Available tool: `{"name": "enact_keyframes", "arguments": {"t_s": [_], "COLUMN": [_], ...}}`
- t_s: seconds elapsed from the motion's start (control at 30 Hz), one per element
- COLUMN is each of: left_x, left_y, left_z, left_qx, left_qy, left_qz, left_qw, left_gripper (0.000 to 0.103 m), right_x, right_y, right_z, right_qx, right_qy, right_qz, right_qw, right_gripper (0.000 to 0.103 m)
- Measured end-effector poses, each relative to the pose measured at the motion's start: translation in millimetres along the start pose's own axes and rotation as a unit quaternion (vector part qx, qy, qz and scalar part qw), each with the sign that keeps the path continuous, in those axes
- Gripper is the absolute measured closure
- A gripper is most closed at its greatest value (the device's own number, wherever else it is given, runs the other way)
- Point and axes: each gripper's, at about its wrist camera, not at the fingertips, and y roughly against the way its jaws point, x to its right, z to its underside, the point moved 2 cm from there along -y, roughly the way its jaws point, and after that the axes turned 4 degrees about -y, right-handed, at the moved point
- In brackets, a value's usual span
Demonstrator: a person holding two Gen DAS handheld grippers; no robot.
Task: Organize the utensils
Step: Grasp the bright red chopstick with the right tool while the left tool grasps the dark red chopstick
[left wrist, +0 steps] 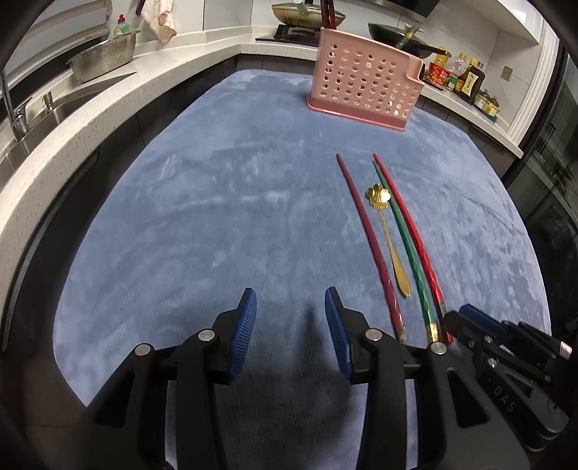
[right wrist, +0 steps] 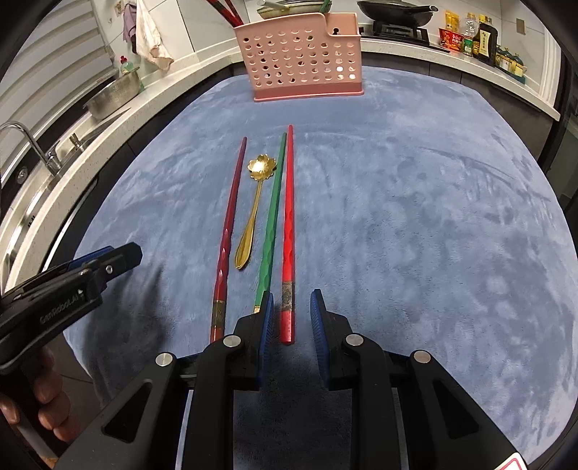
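Three chopsticks and a spoon lie side by side on a blue cloth point(right wrist: 415, 217): a dark red chopstick point(right wrist: 225, 246), a gold flower-bowl spoon point(right wrist: 253, 213), a green chopstick point(right wrist: 272, 220) and a bright red chopstick point(right wrist: 288, 224). My right gripper point(right wrist: 292, 307) is open, its pads straddling the bright red chopstick's near end without pressing it. My left gripper point(left wrist: 290, 300) is open and empty over bare cloth, left of the dark red chopstick point(left wrist: 365, 231). A pink perforated holder point(right wrist: 300, 58) stands at the cloth's far edge with red chopsticks sticking out of it.
A sink with a faucet point(right wrist: 32, 144) and a metal colander point(right wrist: 112, 94) line the counter on the left. Pans point(right wrist: 397, 14) sit on the stove behind the holder. Sauce bottles point(right wrist: 484, 36) stand at the back right. A person's hand point(right wrist: 47, 397) holds the left gripper's handle.
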Motion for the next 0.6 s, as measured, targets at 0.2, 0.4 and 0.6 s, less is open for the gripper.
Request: {"name": "enact_keyframes", "arguments": {"t_s": [0.2,0.4,0.6], "left_x": [4,8,12], "left_y": [-3,-6,-10], "left_z": [9,11,13], "left_qx": [-0.012,-0.018,-0.026], "left_qy": [-0.005,-0.010,-0.013], "left_qz": [0.002,0.006,0.009], "left_qw": [0.9999,0.9998,0.9995], "left_gripper": [0.065,0.065,0.065], "right_x": [3,4,4], "right_y": [-8,-12,-15], "right_z": [0,2,1], "right_qx": [-0.005,-0.006,0.000], "right_qy": [-0.003,0.000,0.004], "right_qz": [0.005,0.007,0.008], "right_qw": [1.000,1.000,1.000], "right_gripper": [0.081,0.081,0.084]}}
